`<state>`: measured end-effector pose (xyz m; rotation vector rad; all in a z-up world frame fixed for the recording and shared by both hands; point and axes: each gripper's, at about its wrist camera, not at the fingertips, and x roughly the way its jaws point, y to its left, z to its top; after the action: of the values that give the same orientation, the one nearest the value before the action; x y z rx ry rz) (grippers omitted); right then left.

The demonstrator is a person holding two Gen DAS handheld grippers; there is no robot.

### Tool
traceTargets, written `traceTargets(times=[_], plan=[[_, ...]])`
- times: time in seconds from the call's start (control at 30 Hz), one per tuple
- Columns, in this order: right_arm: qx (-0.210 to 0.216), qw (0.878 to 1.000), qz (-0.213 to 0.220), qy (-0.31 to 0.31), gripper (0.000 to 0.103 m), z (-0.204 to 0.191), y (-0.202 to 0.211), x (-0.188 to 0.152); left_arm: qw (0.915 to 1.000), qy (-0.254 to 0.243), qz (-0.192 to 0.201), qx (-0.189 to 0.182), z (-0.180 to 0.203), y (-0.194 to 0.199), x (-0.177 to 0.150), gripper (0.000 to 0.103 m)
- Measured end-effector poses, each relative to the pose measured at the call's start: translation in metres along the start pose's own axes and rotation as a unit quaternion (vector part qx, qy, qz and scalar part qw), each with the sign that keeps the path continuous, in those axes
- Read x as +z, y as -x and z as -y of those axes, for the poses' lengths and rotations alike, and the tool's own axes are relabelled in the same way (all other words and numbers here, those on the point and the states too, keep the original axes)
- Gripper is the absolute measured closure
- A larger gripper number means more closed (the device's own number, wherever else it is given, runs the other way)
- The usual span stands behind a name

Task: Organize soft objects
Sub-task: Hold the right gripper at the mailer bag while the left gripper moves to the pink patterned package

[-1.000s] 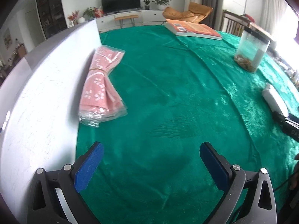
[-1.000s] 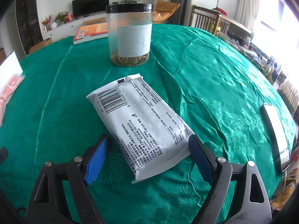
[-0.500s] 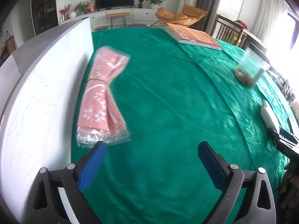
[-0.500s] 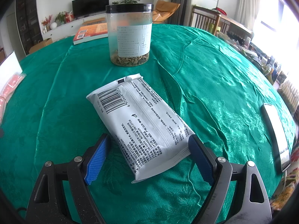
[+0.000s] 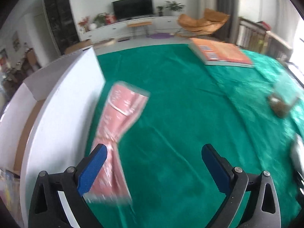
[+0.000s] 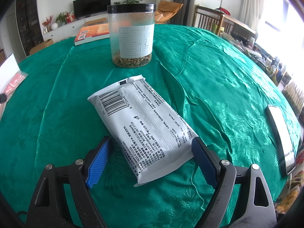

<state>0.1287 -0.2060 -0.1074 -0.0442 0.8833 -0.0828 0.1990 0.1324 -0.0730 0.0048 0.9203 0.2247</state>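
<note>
The left tongs (image 5: 153, 163) stand wide apart over the green table (image 5: 190, 114), with the near end of the pink packet (image 5: 117, 121) beside their left pad; the packet lies along the wall of a white box (image 5: 62, 104). The right tongs (image 6: 150, 157) are also spread apart, straddling the near end of the white wipes pack (image 6: 140, 121), which lies flat before a clear jar (image 6: 132, 36), an orange book (image 6: 91, 33) beyond
</note>
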Motion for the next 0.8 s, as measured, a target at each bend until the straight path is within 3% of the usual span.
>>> traceTargets(times=[0.1,0.13,0.17,0.2,0.23,0.27,0.3,0.33,0.4,0.43,0.57,0.67,0.8], plan=[[0.0,1.0,0.0,0.0,0.016,0.0,0.0,0.0,0.9973,0.014,-0.043,0.058,-0.002,-0.035,0.01,0.003],[0.0,1.0,0.0,0.0,0.016,0.0,0.0,0.0,0.9975,0.02,-0.049,0.047,0.0,-0.032,0.01,0.004],[0.0,1.0,0.0,0.0,0.016,0.0,0.0,0.0,0.9985,0.024,-0.043,-0.023,0.006,-0.016,0.009,0.006],[0.0,1.0,0.0,0.0,0.016,0.0,0.0,0.0,0.9888,0.029,-0.041,-0.14,0.014,0.004,0.007,0.009],[0.0,1.0,0.0,0.0,0.016,0.0,0.0,0.0,0.9583,0.02,-0.044,-0.282,0.029,0.035,0.003,0.009],[0.0,1.0,0.0,0.0,0.016,0.0,0.0,0.0,0.9467,0.001,-0.035,-0.32,0.037,0.055,0.0,0.009],[0.0,1.0,0.0,0.0,0.016,0.0,0.0,0.0,0.9443,-0.041,0.001,-0.326,0.048,0.087,-0.004,0.008],[0.0,1.0,0.0,0.0,0.015,0.0,0.0,0.0,0.9482,-0.067,0.032,-0.309,0.052,0.105,-0.007,0.001],[0.0,1.0,0.0,-0.001,0.015,0.0,0.0,0.0,0.9585,-0.087,0.085,-0.258,0.047,0.126,-0.012,0.0],[0.0,1.0,0.0,-0.001,0.015,0.0,0.0,0.0,0.963,-0.082,0.088,-0.241,0.042,0.125,-0.012,0.0],[0.0,1.0,0.0,-0.001,0.015,0.0,0.0,0.0,0.9904,-0.041,0.047,-0.123,0.021,0.075,-0.002,0.0],[0.0,1.0,0.0,-0.001,0.015,0.0,-0.001,0.0,0.9979,-0.045,0.035,-0.03,0.018,0.034,0.005,0.0],[0.0,1.0,0.0,-0.001,0.015,0.0,-0.001,0.0,0.9983,-0.045,0.0,0.037,0.017,-0.013,0.013,0.0]])
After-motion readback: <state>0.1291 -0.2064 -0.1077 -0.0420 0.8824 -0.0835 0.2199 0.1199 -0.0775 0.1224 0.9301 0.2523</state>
